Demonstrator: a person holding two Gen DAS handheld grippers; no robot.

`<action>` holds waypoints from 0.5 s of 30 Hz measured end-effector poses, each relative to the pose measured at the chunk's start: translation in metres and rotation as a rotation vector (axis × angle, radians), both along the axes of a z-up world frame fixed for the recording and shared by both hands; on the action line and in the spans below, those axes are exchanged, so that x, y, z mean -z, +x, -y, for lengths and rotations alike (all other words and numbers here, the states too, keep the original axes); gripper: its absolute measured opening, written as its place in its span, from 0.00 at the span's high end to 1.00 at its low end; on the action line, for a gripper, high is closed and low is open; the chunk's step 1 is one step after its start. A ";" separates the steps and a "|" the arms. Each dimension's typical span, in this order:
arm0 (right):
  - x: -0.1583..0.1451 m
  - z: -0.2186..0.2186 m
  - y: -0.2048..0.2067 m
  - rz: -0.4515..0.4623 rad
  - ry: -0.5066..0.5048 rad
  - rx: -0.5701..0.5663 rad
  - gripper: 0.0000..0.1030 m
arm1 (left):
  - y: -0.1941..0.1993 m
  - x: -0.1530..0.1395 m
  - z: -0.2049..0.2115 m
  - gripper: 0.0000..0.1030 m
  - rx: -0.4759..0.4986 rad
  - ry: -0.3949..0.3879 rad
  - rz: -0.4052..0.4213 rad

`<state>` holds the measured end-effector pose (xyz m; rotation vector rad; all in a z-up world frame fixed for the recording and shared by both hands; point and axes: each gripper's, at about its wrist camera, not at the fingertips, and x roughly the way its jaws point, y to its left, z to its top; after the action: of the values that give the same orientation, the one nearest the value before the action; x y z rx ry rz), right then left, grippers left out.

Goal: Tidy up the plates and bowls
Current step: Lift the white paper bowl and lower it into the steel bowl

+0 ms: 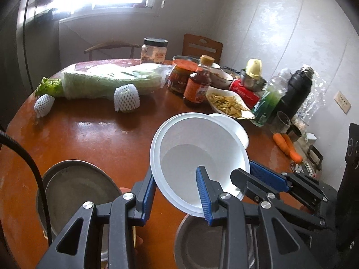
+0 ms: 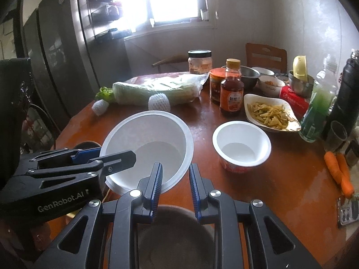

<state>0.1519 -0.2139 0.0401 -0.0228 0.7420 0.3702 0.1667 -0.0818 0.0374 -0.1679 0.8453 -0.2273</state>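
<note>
White foam bowl (image 2: 145, 148), mouth tilted, hangs above the table's (image 1: 101, 139) near edge, its rim clenched by both the left gripper (image 1: 177, 192) and the right gripper (image 2: 174, 183); the smaller bowl (image 2: 241, 144) stands just beyond, nearer the right gripper.

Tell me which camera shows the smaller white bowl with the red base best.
The right wrist view: the smaller bowl stands unobstructed, showing rim, inside and red base. The left wrist view shows only a rim sliver behind the large white bowl.
</note>
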 end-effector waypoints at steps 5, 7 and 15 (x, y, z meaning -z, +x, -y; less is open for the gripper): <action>-0.008 0.007 -0.021 0.030 0.001 0.003 0.76 | -0.017 -0.006 0.008 0.65 0.011 0.003 0.022; -0.010 0.010 -0.028 0.038 0.002 0.001 0.76 | -0.022 -0.007 0.011 0.65 0.015 0.005 0.024; -0.012 0.021 -0.060 0.048 -0.003 0.001 0.76 | -0.046 0.002 0.026 0.65 0.049 0.032 0.002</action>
<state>0.0923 -0.2350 0.0519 -0.0340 0.6952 0.3662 0.1205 -0.1079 0.0355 -0.1171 0.8508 -0.2593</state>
